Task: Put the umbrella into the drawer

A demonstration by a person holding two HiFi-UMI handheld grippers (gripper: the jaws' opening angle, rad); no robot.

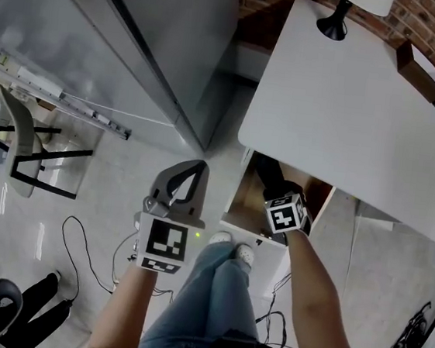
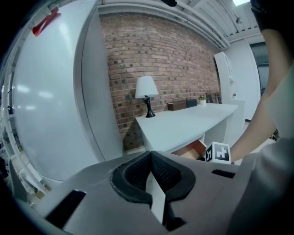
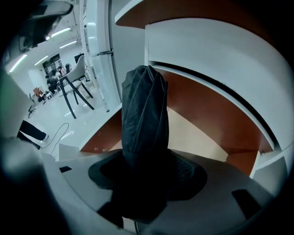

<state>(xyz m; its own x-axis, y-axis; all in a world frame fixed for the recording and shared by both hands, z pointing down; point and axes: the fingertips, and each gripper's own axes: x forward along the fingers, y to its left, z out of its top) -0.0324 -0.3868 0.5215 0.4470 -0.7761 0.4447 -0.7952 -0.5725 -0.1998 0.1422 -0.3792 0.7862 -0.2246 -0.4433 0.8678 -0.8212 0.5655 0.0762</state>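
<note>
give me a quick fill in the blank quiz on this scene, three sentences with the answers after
1. The folded black umbrella is clamped in the ____ gripper.
2. The drawer under the white desk is ____, and the umbrella points into it.
3. The left gripper is held away from the desk, holds nothing, and its jaws are ____.

Missing words: right; open; shut

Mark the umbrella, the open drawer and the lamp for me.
umbrella (image 3: 144,119), right gripper view, folded black fabric.
drawer (image 3: 202,137), right gripper view, bare wooden floor.
lamp (image 2: 146,87), left gripper view, white shade.
</note>
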